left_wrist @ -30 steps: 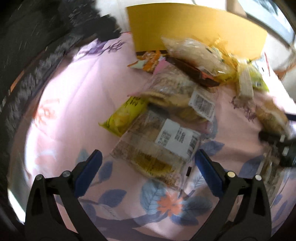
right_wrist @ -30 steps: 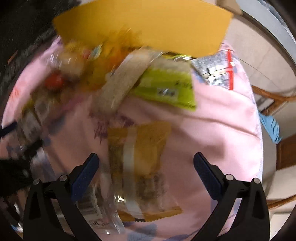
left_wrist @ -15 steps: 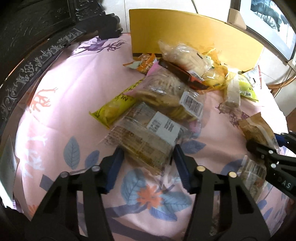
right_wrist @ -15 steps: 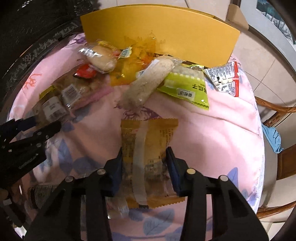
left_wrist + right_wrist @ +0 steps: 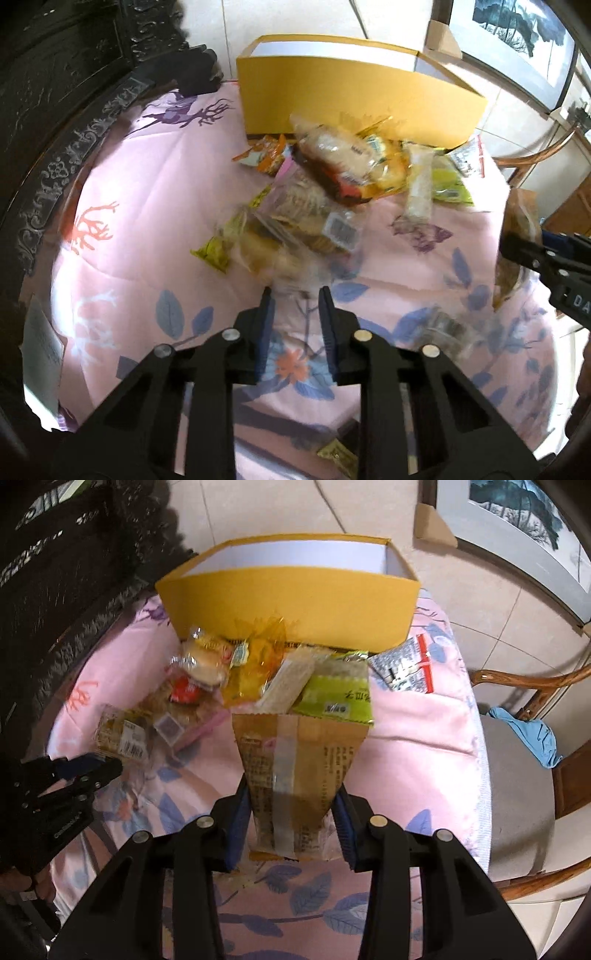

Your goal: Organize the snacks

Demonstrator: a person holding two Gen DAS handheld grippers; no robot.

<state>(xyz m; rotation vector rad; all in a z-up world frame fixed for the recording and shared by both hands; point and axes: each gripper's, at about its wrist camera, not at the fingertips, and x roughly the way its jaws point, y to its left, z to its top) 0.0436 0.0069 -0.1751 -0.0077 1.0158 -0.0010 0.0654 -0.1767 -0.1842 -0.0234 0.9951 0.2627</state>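
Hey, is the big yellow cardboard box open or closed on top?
Open. The yellow cardboard box shows no lid, and the right wrist view looks down over its rim onto white inner walls. Its contents cannot be seen.

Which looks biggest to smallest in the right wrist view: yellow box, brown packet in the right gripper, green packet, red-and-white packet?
1. yellow box
2. brown packet, though it is nearest the camera, held in the right gripper, so inflated
3. green packet
4. red-and-white packet, partly behind the box corner, so close to the green one
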